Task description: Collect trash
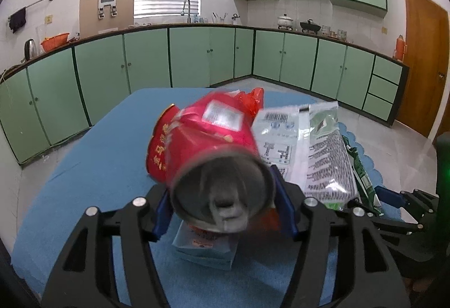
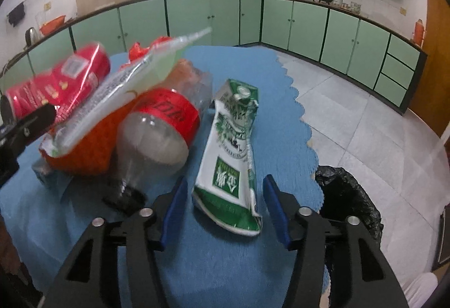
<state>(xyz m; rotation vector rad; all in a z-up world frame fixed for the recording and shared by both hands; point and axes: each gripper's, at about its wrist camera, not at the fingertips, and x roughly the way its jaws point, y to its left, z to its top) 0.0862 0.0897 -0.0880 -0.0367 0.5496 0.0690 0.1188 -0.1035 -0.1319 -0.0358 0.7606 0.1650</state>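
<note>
A dented red can (image 1: 208, 139), blurred, hangs above the table with its base toward the camera. My left gripper (image 1: 223, 206) is shut on it, both blue pads against its base rim. The right wrist view shows the can (image 2: 56, 82) at the far left. A flattened green and white carton (image 2: 230, 144) lies on the blue cloth. My right gripper (image 2: 225, 195) is open around its near end, and neither pad touches it. A clear bottle (image 2: 157, 133) with a red label lies left of the carton, its black cap toward me.
A clear printed bag (image 1: 303, 144) and an orange-red bag (image 2: 84, 144) are piled behind the can. Under the can sits a light blue box (image 1: 205, 249). A bin with a black liner (image 2: 348, 195) stands on the floor by the table's right edge. Green cabinets line the walls.
</note>
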